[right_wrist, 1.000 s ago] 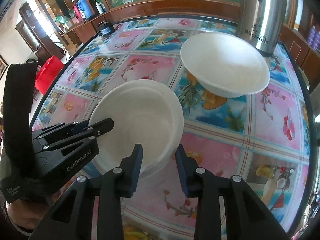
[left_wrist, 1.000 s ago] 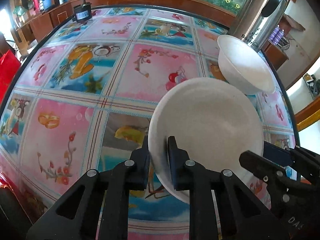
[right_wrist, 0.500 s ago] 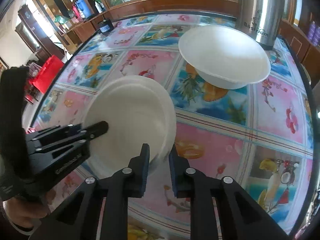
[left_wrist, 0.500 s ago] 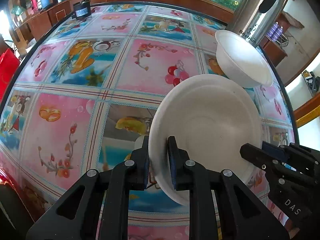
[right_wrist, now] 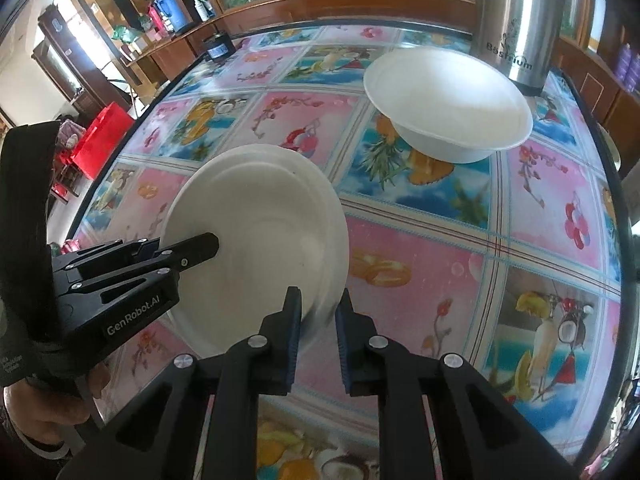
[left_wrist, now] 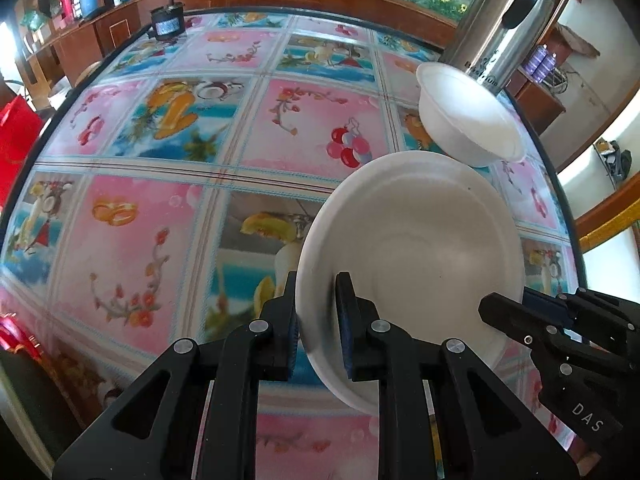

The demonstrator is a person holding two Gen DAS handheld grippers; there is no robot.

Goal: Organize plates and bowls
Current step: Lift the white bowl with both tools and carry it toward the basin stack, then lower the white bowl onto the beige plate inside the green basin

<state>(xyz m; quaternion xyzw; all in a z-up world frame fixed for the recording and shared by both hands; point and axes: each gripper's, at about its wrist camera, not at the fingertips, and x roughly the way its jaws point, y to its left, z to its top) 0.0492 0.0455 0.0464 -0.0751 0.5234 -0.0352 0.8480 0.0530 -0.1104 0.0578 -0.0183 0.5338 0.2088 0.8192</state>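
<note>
Gripping the white plate [left_wrist: 416, 240] from both sides now, the two pairs of tongs share it: the right tongs [right_wrist: 318, 328], which stood apart a second ago with the near rim merely between them, have just come together on that rim and look clamped on it, while the left tongs [left_wrist: 316, 320] remain pinched on the opposite edge as before. The plate appears tilted and higher off the bench [left_wrist: 160, 200] than a second ago, its far lip raised toward the white bowl [right_wrist: 448, 104]. In the right wrist view a second rim line shows inside the first, so this may be more than one plate stacked; I cannot tell for sure.

My reading is that the plate is either being passed from one pair to the other or carried two-handed, and that sorting is at an early stage, since the bowl sits untouched well beyond the tongs, just in front of the steel flask [right_wrist: 516, 20].

Both tongs point steeply downward and slightly forward, converging on the plate from opposite sides. A hand [right_wrist: 44, 416] grips the left tool's handle below its strap.
</note>
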